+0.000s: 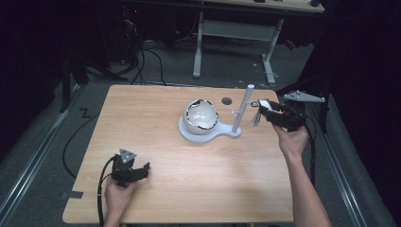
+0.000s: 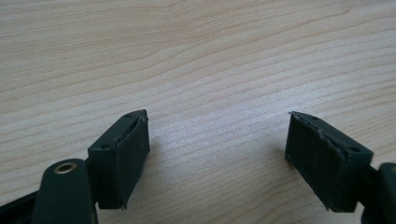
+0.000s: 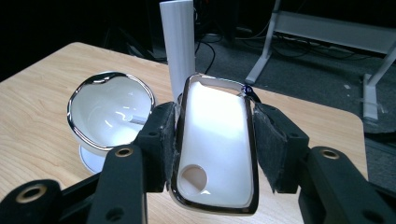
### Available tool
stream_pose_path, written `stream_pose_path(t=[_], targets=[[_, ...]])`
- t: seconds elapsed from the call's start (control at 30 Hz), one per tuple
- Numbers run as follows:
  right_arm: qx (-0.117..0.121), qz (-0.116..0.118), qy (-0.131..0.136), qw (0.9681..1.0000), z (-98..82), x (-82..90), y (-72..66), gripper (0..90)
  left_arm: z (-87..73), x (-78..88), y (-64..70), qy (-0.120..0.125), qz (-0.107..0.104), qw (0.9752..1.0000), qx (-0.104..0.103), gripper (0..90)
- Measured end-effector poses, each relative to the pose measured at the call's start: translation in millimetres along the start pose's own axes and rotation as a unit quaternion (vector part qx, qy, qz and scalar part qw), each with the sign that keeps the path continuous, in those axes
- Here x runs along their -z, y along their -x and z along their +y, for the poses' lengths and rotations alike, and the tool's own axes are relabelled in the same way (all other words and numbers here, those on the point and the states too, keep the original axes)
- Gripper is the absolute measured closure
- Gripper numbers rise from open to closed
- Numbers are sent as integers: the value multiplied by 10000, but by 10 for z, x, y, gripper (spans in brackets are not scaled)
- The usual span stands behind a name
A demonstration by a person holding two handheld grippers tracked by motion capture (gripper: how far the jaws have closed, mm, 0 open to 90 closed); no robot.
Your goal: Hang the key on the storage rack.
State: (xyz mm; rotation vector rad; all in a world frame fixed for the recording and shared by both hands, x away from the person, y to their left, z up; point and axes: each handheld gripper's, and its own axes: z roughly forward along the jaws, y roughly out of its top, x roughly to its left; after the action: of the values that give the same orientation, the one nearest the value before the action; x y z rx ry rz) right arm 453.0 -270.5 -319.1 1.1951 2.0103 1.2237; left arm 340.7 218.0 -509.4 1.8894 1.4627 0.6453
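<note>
Left gripper [image 1: 142, 169]: resting low near the wooden table's [image 1: 198, 189] front left corner, black padded jaws standing wide apart over bare grain.
Right gripper [image 3: 212, 144]: raised beside the post, jaws clamping a flat white chrome-edged case [image 3: 215, 140].
Stand [image 1: 208, 132]: white base carrying a glossy rounded bowl [image 1: 201, 116].
Post [image 1: 242, 109]: slim, white, cylindrical, standing upright at mid-table.

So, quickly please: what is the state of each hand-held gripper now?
Left hand-held gripper: open, holding nothing, jaws just above the bare table.
Right hand-held gripper: closed on a white chrome-rimmed case, near the white post.
</note>
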Motion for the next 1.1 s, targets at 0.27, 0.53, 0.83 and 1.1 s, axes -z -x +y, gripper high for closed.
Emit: stream_pose_path(t=[0.27, 0.53, 0.83, 1.1], targets=[[-70, -34, -11, 10000, -70, 9, 41, 508, 0, -1, 3, -1, 7, 10000, -11, 221], [-102, -82, -7, 9999, -103, -10, 43, 509, 1, -1, 3, -2, 7, 10000, -18, 221], [-67, -88, -144, 9998, -185, -118, -3, 509, -1, -1, 7, 0, 3, 10000, -21, 221], [50, -168, -201, 9996, -199, -216, -88, 509, -1, -1, 7, -1, 2, 10000, -23, 221]])
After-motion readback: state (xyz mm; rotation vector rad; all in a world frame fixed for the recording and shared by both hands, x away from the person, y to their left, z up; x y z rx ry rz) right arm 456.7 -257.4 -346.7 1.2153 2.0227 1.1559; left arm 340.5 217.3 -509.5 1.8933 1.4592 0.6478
